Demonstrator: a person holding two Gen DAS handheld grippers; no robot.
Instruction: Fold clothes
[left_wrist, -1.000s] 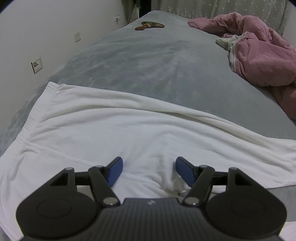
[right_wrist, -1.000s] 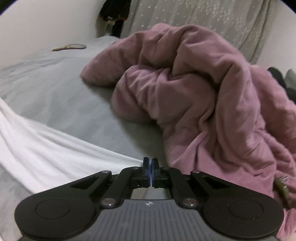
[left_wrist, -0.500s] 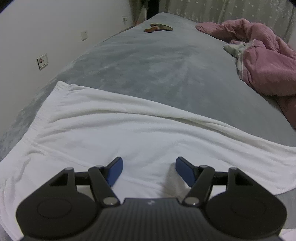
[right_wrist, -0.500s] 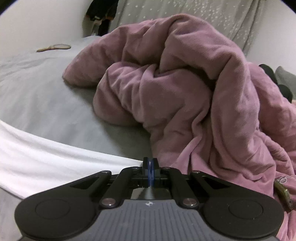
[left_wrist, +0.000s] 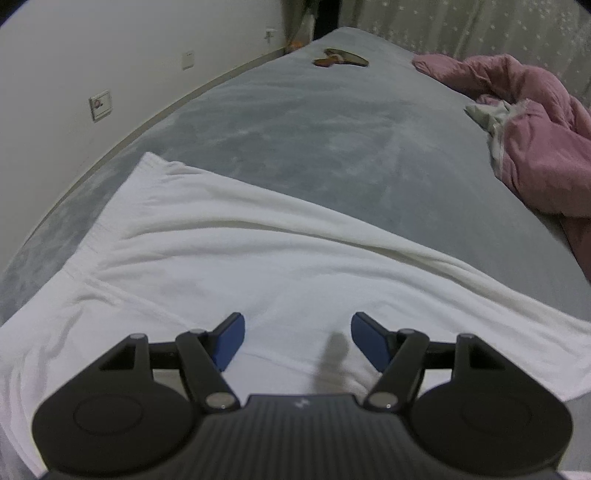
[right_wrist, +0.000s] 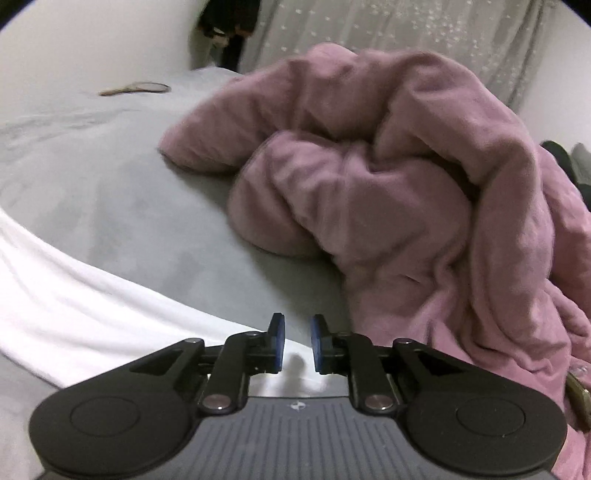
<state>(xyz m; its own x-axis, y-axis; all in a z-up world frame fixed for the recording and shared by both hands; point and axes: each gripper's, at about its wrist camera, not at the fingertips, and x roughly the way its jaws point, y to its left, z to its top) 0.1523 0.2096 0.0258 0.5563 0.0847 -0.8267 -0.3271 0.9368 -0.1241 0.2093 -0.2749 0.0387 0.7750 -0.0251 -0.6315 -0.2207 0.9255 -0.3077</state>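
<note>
Tilting down, right gripper (right_wrist: 297, 345) jaws opening over white garment (right_wrist: 92, 314).

The left wrist view looks steeply down from close above the spread white cotton garment (left_wrist: 258, 273), facing along the grey bed cover (left_wrist: 314, 147) toward the wall at upper left. The right wrist view sits low and near, facing the crumpled pink fleece blanket (right_wrist: 406, 203) that fills its right half. Both share the garment, the cover, the blanket (upper right in the left view) and a brown hand mirror (left_wrist: 341, 61) far off.
</note>
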